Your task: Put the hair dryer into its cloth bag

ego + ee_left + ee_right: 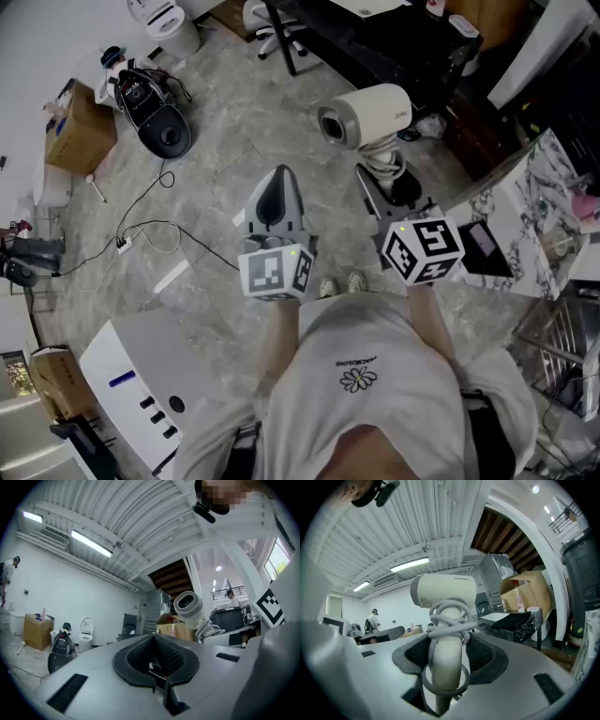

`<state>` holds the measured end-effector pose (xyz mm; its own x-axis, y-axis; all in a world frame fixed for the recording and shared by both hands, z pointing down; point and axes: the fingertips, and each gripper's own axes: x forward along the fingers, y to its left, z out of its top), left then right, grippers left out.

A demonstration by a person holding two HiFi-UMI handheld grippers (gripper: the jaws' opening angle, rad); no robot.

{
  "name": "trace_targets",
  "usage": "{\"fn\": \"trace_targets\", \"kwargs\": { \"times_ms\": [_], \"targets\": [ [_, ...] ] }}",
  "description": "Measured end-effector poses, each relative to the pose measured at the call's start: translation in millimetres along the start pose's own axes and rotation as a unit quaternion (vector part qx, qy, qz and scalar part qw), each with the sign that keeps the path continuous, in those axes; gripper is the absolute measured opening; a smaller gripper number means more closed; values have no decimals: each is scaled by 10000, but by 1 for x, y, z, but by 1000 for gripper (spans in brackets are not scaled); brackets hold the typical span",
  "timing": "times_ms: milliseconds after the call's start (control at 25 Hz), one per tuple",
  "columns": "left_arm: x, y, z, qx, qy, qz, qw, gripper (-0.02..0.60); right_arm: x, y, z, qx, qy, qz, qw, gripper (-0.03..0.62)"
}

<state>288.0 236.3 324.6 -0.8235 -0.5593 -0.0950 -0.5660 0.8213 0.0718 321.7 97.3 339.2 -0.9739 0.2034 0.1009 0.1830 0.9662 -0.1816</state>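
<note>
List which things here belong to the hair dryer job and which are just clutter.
Job: hair dryer, gripped by the right gripper; left gripper, shut and empty; dark cloth on a table, possibly the bag.
Lying about: cardboard box, loose cable, office chair, black machine.

The right gripper (447, 663) clamps the hair dryer (443, 592) by its handle, barrel uppermost; its cord (449, 621) coils round the handle above the jaws. A person (372, 619) stands far off, left.
</note>
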Motion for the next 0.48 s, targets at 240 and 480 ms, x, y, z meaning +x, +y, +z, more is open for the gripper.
{"fn": "trace_targets", "kwargs": {
  "times_ms": [240, 480],
  "targets": [
    [13, -8, -4, 71, -94, -19, 9999, 15, 2, -13, 3, -60, -105, 66, 9999, 222],
    [33, 14, -11, -52, -153, 189, 9997, 15, 18, -28, 0, -28, -61, 109, 9999, 222]
  ]
}}
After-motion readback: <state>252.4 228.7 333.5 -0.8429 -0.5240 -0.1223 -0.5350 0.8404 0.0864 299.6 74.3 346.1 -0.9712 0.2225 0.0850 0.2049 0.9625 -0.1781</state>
